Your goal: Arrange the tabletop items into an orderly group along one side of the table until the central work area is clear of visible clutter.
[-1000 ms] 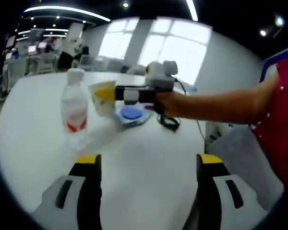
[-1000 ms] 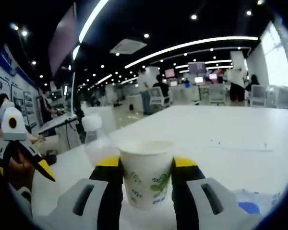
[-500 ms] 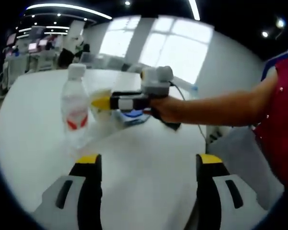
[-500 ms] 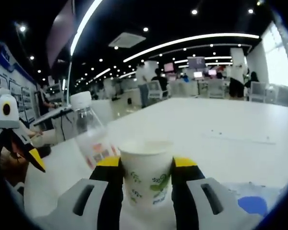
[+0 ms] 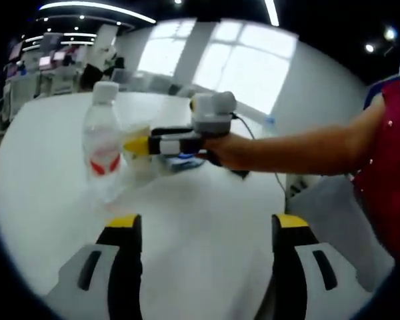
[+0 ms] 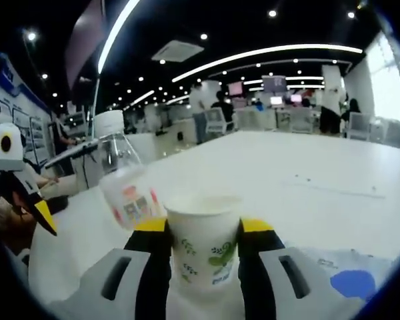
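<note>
A clear water bottle [image 5: 101,148] with a white cap and red label stands on the white table [image 5: 207,200]. My right gripper [image 5: 137,145] reaches in from the right of the left gripper view, shut on a white paper cup [image 5: 144,155] that sits just beside and partly behind the bottle. In the right gripper view the leaf-printed cup [image 6: 204,248] is pinched between my right gripper's [image 6: 203,227] jaws, with the bottle [image 6: 123,183] close at its left. My left gripper [image 5: 207,223] hangs open over bare table, short of the bottle.
A blue round lid on clear wrapping [image 5: 185,160] lies behind the right gripper, also seen as the blue lid [image 6: 350,283]. A black cable [image 5: 239,173] lies by the person's hand. My left gripper [image 6: 17,190] shows at the left edge. Office desks stand beyond the table.
The right gripper has carried the cup leftward across the table, from beside the blue lid to right next to the bottle. My left gripper has stayed put.
</note>
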`<control>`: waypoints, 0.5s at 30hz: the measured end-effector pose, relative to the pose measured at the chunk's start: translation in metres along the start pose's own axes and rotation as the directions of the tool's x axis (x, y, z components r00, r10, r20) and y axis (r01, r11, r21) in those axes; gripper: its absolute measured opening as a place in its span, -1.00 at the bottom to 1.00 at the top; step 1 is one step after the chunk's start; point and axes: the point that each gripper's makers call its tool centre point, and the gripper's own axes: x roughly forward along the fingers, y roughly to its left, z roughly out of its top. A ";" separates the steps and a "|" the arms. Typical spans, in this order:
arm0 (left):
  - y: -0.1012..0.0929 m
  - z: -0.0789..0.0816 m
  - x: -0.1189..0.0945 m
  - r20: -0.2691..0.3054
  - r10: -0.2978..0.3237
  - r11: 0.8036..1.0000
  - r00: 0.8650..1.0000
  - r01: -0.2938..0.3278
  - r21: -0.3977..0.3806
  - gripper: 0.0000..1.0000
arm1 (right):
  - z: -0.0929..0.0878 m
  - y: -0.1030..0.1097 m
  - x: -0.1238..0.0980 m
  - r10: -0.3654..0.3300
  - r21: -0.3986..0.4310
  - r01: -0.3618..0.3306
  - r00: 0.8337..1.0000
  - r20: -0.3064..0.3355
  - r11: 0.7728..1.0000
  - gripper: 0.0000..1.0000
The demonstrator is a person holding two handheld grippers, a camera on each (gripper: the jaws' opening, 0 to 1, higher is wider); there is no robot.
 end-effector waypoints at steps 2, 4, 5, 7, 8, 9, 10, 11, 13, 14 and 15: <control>0.000 -0.001 0.000 -0.005 -0.001 1.000 1.000 0.001 0.001 0.54 | -0.001 0.001 0.000 0.002 0.000 -0.002 1.000 0.000 1.000 -0.23; 0.001 -0.001 0.000 -0.003 0.000 1.000 1.000 0.000 0.000 0.53 | -0.002 0.001 0.000 0.002 -0.009 -0.002 1.000 -0.002 1.000 -0.23; 0.000 0.000 -0.001 -0.003 0.001 1.000 1.000 -0.001 0.000 0.53 | -0.003 0.001 0.000 0.005 -0.006 -0.005 1.000 -0.001 1.000 -0.23; 0.001 0.000 -0.001 0.000 0.001 1.000 1.000 -0.001 -0.002 0.53 | -0.005 0.003 0.000 0.009 -0.016 -0.009 1.000 -0.010 1.000 -0.23; 0.001 0.000 -0.001 0.000 0.001 1.000 1.000 -0.001 -0.002 0.52 | -0.005 0.004 -0.001 0.012 -0.017 -0.012 1.000 -0.003 1.000 -0.23; 0.001 -0.001 -0.001 -0.003 0.002 1.000 1.000 -0.002 -0.002 0.52 | -0.005 0.004 -0.001 0.015 -0.016 -0.015 1.000 0.000 1.000 -0.23; 0.001 -0.002 -0.002 -0.005 0.001 1.000 1.000 -0.001 -0.001 0.52 | -0.005 0.004 -0.001 0.015 -0.018 -0.015 1.000 0.000 1.000 -0.23; 0.000 -0.002 -0.002 -0.008 0.000 1.000 1.000 0.000 -0.001 0.51 | -0.005 0.004 -0.002 0.014 -0.017 -0.014 1.000 -0.002 1.000 -0.22; 0.000 -0.002 -0.002 -0.008 -0.001 1.000 1.000 0.001 -0.002 0.51 | -0.006 0.005 -0.003 0.015 -0.024 -0.015 1.000 -0.006 1.000 -0.22; 0.000 -0.002 -0.002 -0.007 -0.002 1.000 1.000 0.002 -0.001 0.51 | -0.006 0.005 -0.004 0.016 -0.027 -0.016 1.000 -0.007 1.000 -0.21; -0.001 -0.001 -0.002 -0.006 -0.002 1.000 1.000 0.002 -0.001 0.51 | -0.007 0.005 -0.005 0.015 -0.030 -0.016 1.000 -0.010 0.999 -0.20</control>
